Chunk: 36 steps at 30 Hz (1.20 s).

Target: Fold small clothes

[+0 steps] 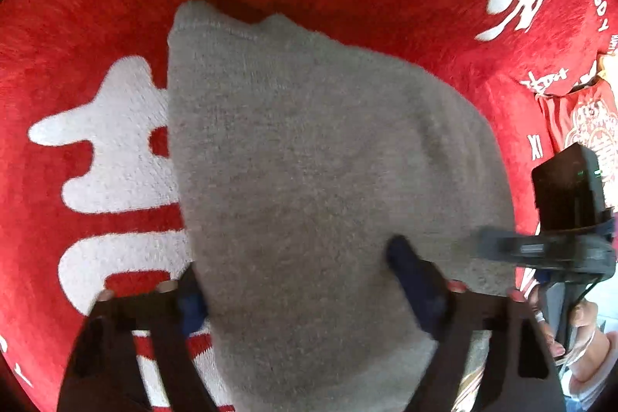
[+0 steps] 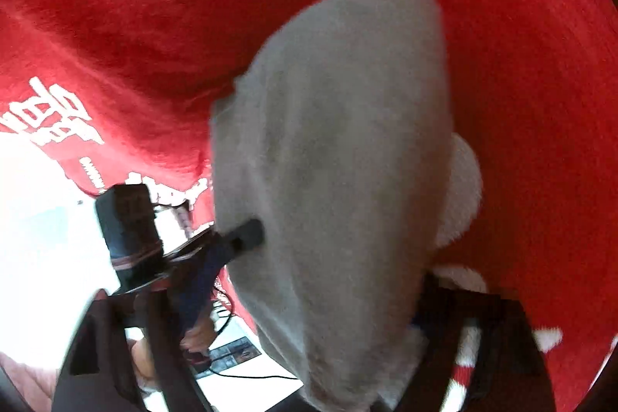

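Note:
A small grey knit garment (image 1: 309,161) hangs over a red plush cloth with white characters (image 1: 116,149). In the left wrist view my left gripper (image 1: 301,288) has its blue-padded fingers (image 1: 413,280) spread wide with the grey fabric draped between and over them. The right gripper (image 1: 513,250) reaches in from the right edge and touches the garment's edge. In the right wrist view the garment (image 2: 340,161) covers my right gripper (image 2: 301,354), so its fingertips are hidden. The left gripper's black finger (image 2: 247,234) presses on the garment's left edge.
The red cloth (image 2: 154,26) spreads on all sides. A red printed bag (image 1: 579,118) lies at the right. A white fluffy patch (image 2: 463,188) shows right of the garment. A white surface (image 2: 38,219) with cables lies at lower left.

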### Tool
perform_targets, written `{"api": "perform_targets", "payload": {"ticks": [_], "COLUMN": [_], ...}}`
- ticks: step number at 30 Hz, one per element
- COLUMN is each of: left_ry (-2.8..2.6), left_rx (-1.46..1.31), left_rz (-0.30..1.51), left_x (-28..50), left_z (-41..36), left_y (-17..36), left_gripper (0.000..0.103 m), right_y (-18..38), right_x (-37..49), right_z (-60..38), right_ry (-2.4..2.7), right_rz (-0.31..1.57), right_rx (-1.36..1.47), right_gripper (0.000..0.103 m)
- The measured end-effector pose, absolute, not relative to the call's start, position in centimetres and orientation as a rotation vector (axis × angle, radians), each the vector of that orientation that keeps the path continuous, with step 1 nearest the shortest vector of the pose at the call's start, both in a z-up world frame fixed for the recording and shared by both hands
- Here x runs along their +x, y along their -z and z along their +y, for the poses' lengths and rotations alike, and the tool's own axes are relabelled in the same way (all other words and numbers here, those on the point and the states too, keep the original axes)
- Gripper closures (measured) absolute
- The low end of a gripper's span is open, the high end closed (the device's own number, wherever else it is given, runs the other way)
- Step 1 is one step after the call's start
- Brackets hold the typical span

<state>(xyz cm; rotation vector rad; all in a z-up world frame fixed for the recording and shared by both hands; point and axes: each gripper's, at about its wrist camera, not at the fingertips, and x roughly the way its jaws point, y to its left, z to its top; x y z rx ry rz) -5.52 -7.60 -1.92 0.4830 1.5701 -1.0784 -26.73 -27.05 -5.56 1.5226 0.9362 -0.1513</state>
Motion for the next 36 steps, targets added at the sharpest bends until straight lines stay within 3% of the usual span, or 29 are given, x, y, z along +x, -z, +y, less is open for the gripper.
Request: {"api": "perform_targets", "payload": {"ticks": [1, 3, 10, 19, 28, 31, 34, 36], "left_ry": [1.082, 1.095, 1.180, 1.161, 0.998, 0.891, 0.862, 0.844], "left_rx": [0.476, 0.459, 0.358, 0.316, 0.360, 0.441, 0.394, 0.346], "left_rz": [1.562, 1.550, 1.534, 1.486, 1.528, 1.523, 1.529, 1.498], "left_x": [-5.4, -5.1, -3.5, 1.1, 6.0, 6.7, 7.5, 8.2], "left_z": [-7.4, -6.8, -3.8, 4.2, 14.4, 16.7, 18.0, 18.8], "left_y": [1.7, 0.9, -2.5, -7.1, -4.7, -1.7, -1.6, -2.7], "left_gripper": [0.041, 0.052, 0.057, 0.057, 0.057, 0.056, 0.056, 0.056], "right_y": [5.7, 5.6, 1.6, -2.9, 0.8, 2.5, 1.9, 0.9], "right_x": [-26.8, -27.2, -26.0, -21.5, -15.2, -13.1, -12.8, -13.1], "right_z": [-26.8, -26.8, -25.1, -18.6, -9.9, -8.7, -9.0, -9.5], "right_ry": [0.184, 0.186, 0.091, 0.033, -0.013, 0.061, 0.186, 0.239], "right_rz": [0.975, 0.951, 0.821, 0.803, 0.891, 1.007, 1.090, 1.096], "right_rx": [1.504, 1.522, 1.571, 1.532, 1.554, 1.503, 1.383, 1.335], "right_gripper": [0.066, 0.070, 0.071, 0.071, 0.071, 0.066, 0.041, 0.038]}}
